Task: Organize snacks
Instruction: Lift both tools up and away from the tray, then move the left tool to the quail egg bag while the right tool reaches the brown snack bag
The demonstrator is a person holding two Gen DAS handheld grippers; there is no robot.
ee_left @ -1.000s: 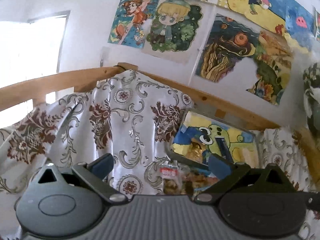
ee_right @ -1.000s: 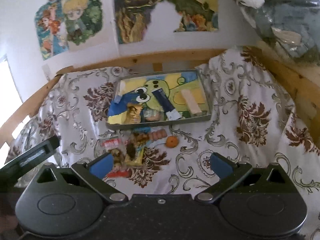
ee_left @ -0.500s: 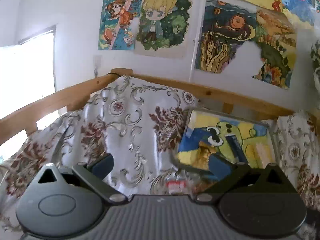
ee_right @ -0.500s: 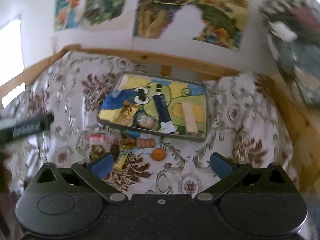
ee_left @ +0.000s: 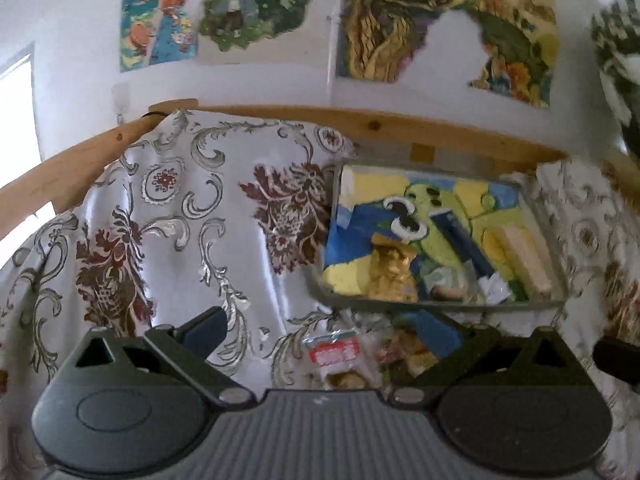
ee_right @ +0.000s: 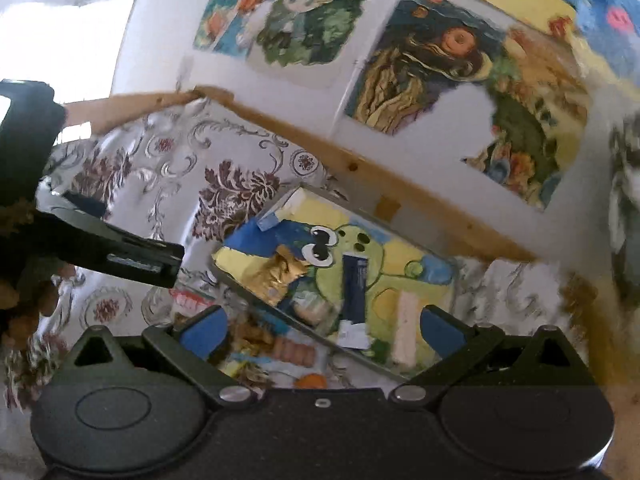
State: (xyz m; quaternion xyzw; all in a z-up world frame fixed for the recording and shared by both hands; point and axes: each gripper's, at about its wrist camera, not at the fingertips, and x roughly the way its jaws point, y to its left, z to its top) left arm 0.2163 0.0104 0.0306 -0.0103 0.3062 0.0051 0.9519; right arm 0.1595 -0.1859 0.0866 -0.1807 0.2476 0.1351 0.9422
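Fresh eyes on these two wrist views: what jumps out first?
The shallow tray with a painted green cartoon frog sits at the back of the floral silver-and-maroon cloth, holding a crumpled gold wrapper, a dark blue bar and a pale wafer stick. More loose snacks, including a red-and-white packet, lie in front of it. Bright cartoon paintings cover the wall above.

Floral-clothed surface point(ee_left: 172, 216), tray point(ee_left: 440, 305), loose snack packets point(ee_left: 334, 354)
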